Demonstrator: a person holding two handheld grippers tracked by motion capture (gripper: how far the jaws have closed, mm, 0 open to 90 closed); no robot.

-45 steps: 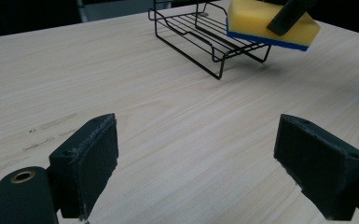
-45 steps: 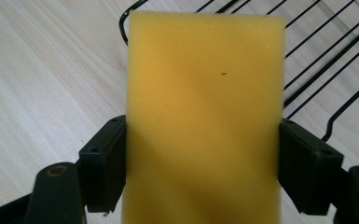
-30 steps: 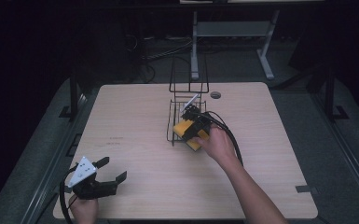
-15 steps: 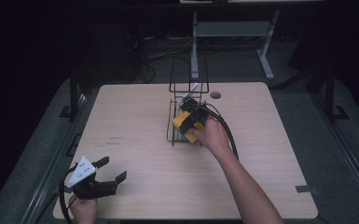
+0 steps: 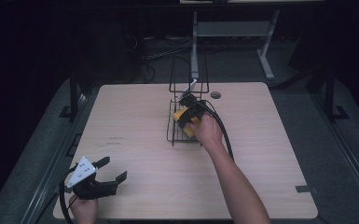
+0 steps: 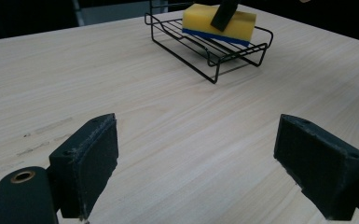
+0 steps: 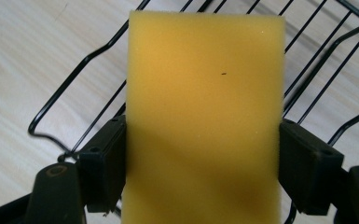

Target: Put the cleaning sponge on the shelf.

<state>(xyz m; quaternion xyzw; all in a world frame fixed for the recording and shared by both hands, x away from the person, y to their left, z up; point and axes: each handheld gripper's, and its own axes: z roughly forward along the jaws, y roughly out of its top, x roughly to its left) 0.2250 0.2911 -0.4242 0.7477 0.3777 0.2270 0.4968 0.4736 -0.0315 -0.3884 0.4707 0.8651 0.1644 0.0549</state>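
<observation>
A yellow sponge [image 7: 205, 93] with a blue underside sits between the two black jaws of my right gripper [image 7: 203, 168], which press on its long sides. Beneath it is a black wire rack [image 7: 65, 93]. In the high view the sponge [image 5: 182, 116] lies in the rack [image 5: 173, 136] at the table's middle, with my right gripper [image 5: 189, 106] over it. From the left gripper view the sponge [image 6: 219, 21] rests on the rack [image 6: 214, 56]. My left gripper [image 5: 113, 169] hovers open at the near left corner, with nothing between its pads [image 6: 88, 158].
The rack has a tall wire back [image 5: 189, 74] on its far side. A small round grommet [image 5: 216, 94] sits in the light wood tabletop [image 5: 270, 140] near the far edge. A cable [image 5: 224, 135] trails from the right gripper along the forearm.
My right gripper has carried the sponge away from the person and slightly left, deeper into the rack. The left gripper has stayed put.
</observation>
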